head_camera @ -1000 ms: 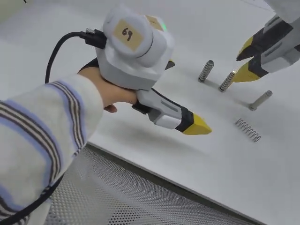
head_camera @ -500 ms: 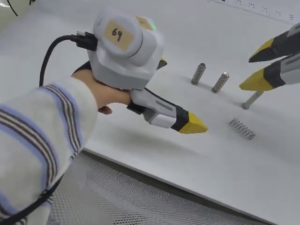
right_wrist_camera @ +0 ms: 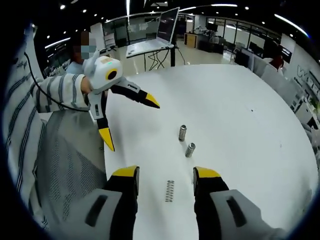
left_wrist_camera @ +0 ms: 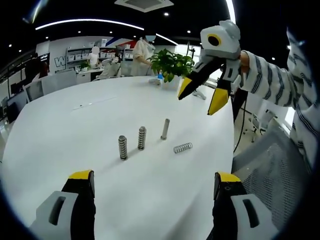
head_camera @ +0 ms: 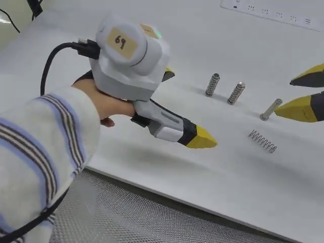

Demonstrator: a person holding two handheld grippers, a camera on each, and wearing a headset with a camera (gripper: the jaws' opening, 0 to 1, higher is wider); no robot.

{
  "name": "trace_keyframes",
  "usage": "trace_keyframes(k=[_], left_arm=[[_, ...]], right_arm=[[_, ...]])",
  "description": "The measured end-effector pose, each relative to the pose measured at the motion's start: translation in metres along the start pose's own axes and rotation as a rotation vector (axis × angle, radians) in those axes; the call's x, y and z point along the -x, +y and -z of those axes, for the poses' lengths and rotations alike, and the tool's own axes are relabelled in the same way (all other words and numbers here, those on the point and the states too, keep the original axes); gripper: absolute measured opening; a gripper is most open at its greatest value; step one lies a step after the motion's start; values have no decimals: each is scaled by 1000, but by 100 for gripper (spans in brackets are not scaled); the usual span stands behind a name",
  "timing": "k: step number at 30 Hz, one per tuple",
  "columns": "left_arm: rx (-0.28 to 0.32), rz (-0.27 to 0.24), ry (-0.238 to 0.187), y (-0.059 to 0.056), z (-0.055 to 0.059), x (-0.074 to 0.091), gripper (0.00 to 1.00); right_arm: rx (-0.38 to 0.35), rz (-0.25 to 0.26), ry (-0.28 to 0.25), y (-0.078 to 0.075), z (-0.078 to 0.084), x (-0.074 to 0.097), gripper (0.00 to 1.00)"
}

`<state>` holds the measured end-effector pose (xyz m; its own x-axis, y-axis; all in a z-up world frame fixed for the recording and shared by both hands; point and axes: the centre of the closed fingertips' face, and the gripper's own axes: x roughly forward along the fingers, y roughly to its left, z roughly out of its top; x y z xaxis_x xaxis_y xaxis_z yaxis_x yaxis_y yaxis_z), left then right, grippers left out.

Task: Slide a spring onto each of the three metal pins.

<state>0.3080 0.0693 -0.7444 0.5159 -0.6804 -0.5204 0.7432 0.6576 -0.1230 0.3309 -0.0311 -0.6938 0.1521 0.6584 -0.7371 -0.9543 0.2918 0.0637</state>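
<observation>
- While both tools hang above the white worktop (head_camera: 223,187), a hand (head_camera: 109,104) in a striped sleeve (head_camera: 45,147) grips the left tool (head_camera: 195,109), whose jaws are spread wide and hold nothing.
- The right tool (head_camera: 283,95) is also parted, with nothing between its jaws.
- Ahead of the left tool stand a sprung pin (head_camera: 212,84) and, just beside it towards the right tool, a second sprung pin (head_camera: 236,93), each upright with a spring over it.
- The bare pin (head_camera: 271,109) stands upright near the right tool's lower jaw tip; the left gripper view shows a gap between them.
- The loose spring (head_camera: 262,141) lies flat on the worktop near the bare pin. In the right gripper view it lies ahead, in line with the gap between that tool's jaws.
</observation>
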Motion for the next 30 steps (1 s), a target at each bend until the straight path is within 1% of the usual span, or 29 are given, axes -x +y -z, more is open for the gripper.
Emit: trace_keyframes(k=[1, 3, 5, 9, 12, 16, 17, 18, 20, 23, 26, 28, 30], left_arm=[[-2, 2, 5, 0, 1, 0, 98], [0, 7, 9, -2, 2, 1, 98], [-1, 11, 11, -2, 2, 2, 98], [3, 14, 12, -1, 3, 5, 98], [4, 21, 15, -1, 4, 7, 98], [6, 29, 19, 0, 5, 10, 98], [8, 30, 19, 0, 5, 11, 98], [13, 32, 17, -1, 5, 11, 98], [17, 34, 17, -1, 5, 12, 98], [22, 37, 20, -1, 6, 14, 98], [23, 45, 19, -3, 7, 16, 97], [18, 45, 31, -3, 9, 17, 97], [20, 45, 39, -3, 11, 18, 97]], right_arm=[[-23, 7, -20, 0, 2, 1, 45], [-22, 26, -44, -1, 7, 5, 48], [-36, 44, -62, -1, 11, 8, 52], [-75, 56, -112, 1, 16, 13, 53], [-88, 73, -141, 2, 19, 15, 58], [-75, 107, -175, 3, 21, 18, 65], [-83, 109, -187, 4, 21, 19, 66], [-105, 112, -206, 4, 21, 19, 68], [-118, 122, -214, 4, 25, 20, 71], [-101, 150, -207, 5, 34, 21, 74], [-139, 160, -233, 5, 40, 21, 77], [-177, 167, -260, 5, 44, 22, 79], [-206, 181, -265, 3, 51, 23, 79]])
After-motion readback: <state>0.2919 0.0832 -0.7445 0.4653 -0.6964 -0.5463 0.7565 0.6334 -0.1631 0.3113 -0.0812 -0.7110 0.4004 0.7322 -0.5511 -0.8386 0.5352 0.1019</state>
